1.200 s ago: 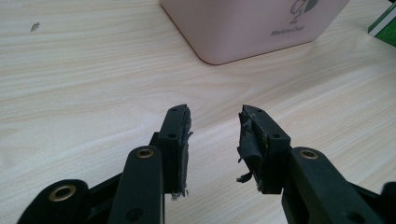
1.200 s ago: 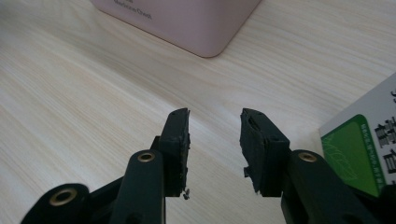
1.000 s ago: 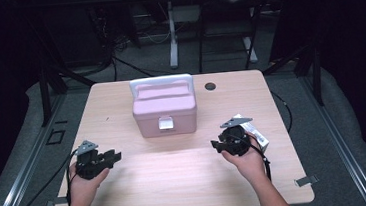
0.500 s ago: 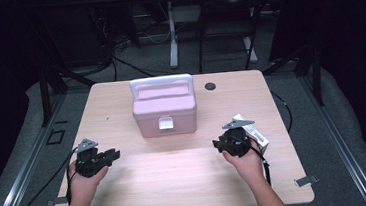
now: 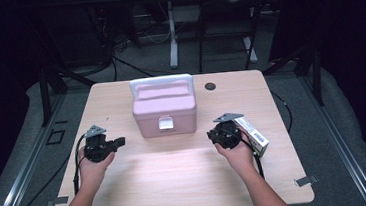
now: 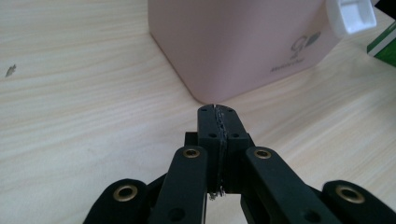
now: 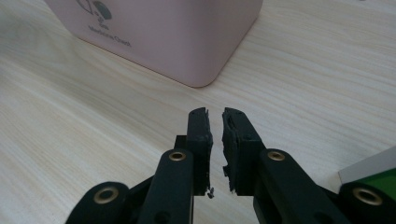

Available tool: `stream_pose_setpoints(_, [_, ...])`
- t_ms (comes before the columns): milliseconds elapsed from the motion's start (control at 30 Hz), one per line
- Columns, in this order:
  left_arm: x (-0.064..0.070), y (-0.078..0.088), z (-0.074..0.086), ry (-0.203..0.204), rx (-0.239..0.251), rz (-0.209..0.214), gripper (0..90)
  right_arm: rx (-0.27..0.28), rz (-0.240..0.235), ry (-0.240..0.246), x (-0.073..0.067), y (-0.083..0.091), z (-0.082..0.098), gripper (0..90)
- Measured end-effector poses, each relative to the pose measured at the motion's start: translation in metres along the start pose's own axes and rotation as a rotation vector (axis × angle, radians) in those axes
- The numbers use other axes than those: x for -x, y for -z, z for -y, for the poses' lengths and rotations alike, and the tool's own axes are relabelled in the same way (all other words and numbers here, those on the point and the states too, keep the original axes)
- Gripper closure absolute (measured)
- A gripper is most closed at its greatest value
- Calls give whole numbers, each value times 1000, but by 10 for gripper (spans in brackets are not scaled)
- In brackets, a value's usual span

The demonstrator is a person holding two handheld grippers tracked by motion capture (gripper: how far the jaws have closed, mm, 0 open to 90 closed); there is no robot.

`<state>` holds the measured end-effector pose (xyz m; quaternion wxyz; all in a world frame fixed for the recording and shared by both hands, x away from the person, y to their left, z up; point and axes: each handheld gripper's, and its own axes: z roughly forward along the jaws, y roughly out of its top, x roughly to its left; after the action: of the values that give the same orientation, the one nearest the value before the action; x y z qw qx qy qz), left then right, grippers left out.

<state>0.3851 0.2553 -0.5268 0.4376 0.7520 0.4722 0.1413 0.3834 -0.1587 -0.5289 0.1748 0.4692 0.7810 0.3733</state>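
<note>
Approach step: pink box [image 5: 164, 109] flanked, untouched. Left gripper [image 6: 218, 114] has just been closed empty; right gripper [image 7: 215, 119] narrowed, nothing between. Reopening is judged needed next.

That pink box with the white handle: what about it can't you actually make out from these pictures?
- Pink box: inside hidden by its shut lid, high view.
- Its grey lettering: blurred and cut off by the top edge, right gripper view.
- White latch: cut off by the top edge, left gripper view.
</note>
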Motion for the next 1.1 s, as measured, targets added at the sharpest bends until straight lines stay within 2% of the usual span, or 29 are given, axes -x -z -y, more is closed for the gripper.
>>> stream_pose_setpoints(33, [-2, -4, -4, 14, 12, 9, 899, 0, -1, -2, 1, -3, -2, 826])
stream_pose_setpoints(133, [-3, -10, -8, 11, 9, -2, 900, 13, 0, -3, 2, -6, -5, 847])
stream_pose_setpoints(200, [-4, -15, -12, 23, 8, -2, 900, 25, -1, -11, 4, -7, -9, 869])
stream_pose_setpoints(233, [-6, -21, -16, 47, 31, 10, 900, 42, -15, -43, 6, -8, -12, 890])
stream_pose_setpoints(333, [-6, -26, -19, 35, 15, 1, 900, 41, -18, -53, 9, -11, -15, 898])
stream_pose_setpoints(433, [-7, -33, -24, 48, 26, 0, 900, 42, 4, -29, 9, -14, -18, 900])
stream_pose_setpoints(567, [-6, -36, -28, 45, 17, -5, 900, 44, 21, -5, 8, -16, -22, 900])
stream_pose_setpoints(600, [-6, -36, -30, 46, 20, -6, 900, 46, 19, -15, 8, -16, -24, 900])
stream_pose_setpoints(700, [-5, -37, -36, 63, 35, 10, 900, 44, 4, -5, 8, -17, -28, 900])
stream_pose_setpoints(767, [-3, -38, -43, 46, 25, 1, 900, 46, 8, 14, 5, -17, -33, 900])
stream_pose_setpoints(1067, [-4, -47, -48, 32, 21, -10, 900, 56, 15, -10, 5, -29, -48, 900])
stream_pose_setpoints(1100, [-5, -49, -49, 45, 23, -8, 900, 46, 26, 0, 5, -33, -51, 900])
